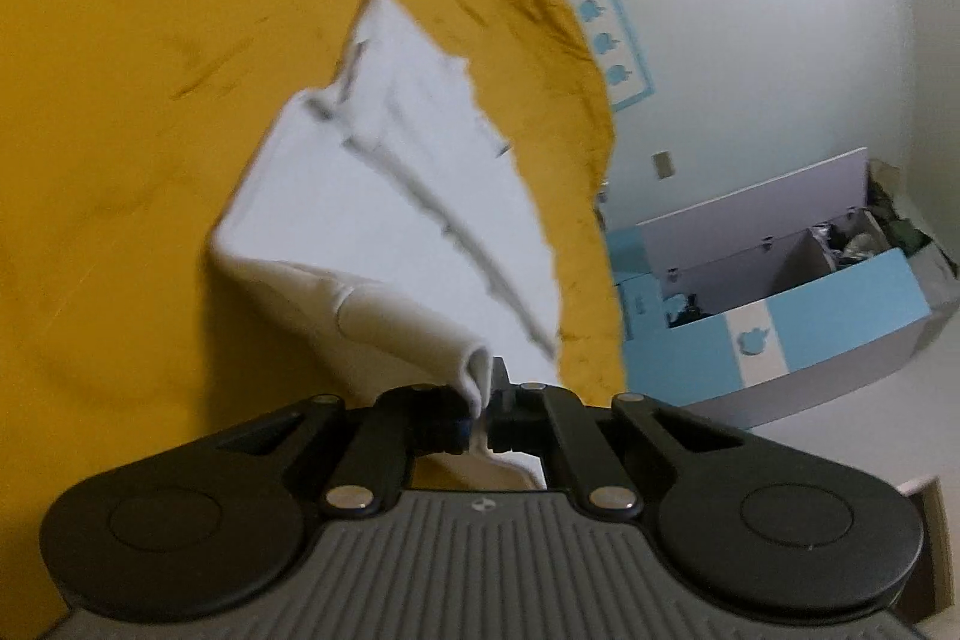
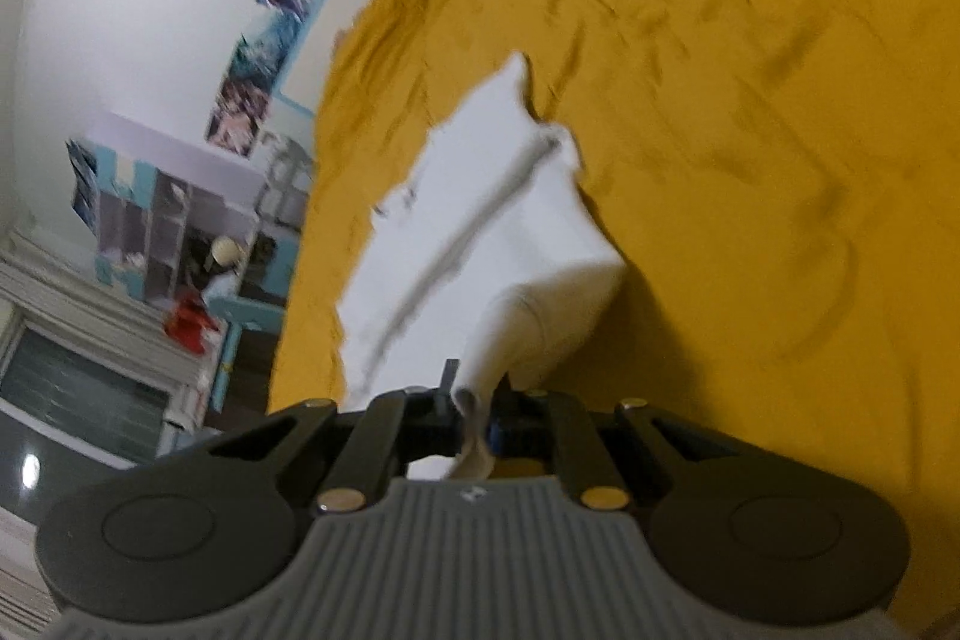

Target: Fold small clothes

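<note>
The white garment (image 1: 384,196) hangs lifted over the mustard-yellow bed cover (image 1: 120,100), its far end nearest the cover. My left gripper (image 1: 480,409) has its fingers pinched tight on one bunched edge; my right gripper (image 2: 474,415) clamps another edge (image 2: 480,244).

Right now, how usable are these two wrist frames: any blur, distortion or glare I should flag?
Left wrist view: motion blur smears the white garment and its dark seams; fisheye bends the wall and blue toy chest. Right wrist view: similar blur on the garment and yellow bedspread, with a small bright glare spot on the glossy floor. Both grippers stay fairly sharp.
</note>
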### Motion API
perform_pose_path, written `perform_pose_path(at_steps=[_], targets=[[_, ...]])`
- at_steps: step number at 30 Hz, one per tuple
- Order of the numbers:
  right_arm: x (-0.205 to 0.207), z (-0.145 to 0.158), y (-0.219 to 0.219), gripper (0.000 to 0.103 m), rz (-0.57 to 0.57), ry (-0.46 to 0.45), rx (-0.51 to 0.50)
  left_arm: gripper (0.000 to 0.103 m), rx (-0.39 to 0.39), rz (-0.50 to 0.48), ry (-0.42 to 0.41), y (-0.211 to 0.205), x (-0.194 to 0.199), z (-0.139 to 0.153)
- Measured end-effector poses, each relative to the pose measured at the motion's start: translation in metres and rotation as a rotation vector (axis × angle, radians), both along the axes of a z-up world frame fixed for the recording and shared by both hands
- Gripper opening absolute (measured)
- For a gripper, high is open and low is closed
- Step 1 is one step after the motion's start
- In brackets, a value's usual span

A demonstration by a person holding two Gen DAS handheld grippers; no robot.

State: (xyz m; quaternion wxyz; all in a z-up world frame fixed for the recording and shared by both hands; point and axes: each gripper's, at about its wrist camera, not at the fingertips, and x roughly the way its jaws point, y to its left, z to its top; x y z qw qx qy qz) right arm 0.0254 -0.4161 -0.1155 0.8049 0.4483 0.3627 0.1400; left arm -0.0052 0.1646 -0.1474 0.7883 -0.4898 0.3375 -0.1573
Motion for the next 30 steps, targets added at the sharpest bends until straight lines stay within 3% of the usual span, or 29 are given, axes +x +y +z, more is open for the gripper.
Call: perform_pose_path(at_steps=[5, 10, 14, 19, 23, 25, 27, 30], targets=[[0.066, 0.019, 0.007, 0.002, -0.009, -0.052, -0.004, 0.004, 0.017, -0.017, -0.034, 0.009, 0.061, 0.013], [0.16, 0.03, 0.023, 0.002, -0.023, -0.098, -0.062, 0.004, 0.064, -0.046, -0.102, 0.015, 0.142, 0.035], [0.242, 0.026, 0.033, 0.002, -0.05, -0.095, -0.045, 0.004, 0.127, -0.056, -0.128, 0.015, 0.211, 0.043], [0.335, 0.012, 0.047, 0.002, -0.09, -0.061, -0.091, 0.004, 0.162, -0.044, -0.12, 0.018, 0.284, 0.028], [0.396, -0.013, 0.061, 0.002, -0.121, -0.016, -0.154, 0.004, 0.2, -0.004, -0.059, 0.018, 0.334, -0.01], [0.422, -0.034, 0.07, 0.003, -0.106, 0.015, -0.198, 0.006, 0.23, 0.032, -0.018, 0.018, 0.348, -0.031], [0.437, -0.05, 0.076, 0.007, -0.139, 0.046, -0.254, 0.016, 0.243, 0.089, -0.005, 0.02, 0.353, -0.042], [0.435, -0.059, 0.079, 0.021, -0.145, 0.027, -0.291, 0.024, 0.204, 0.114, -0.032, 0.03, 0.346, -0.037]])
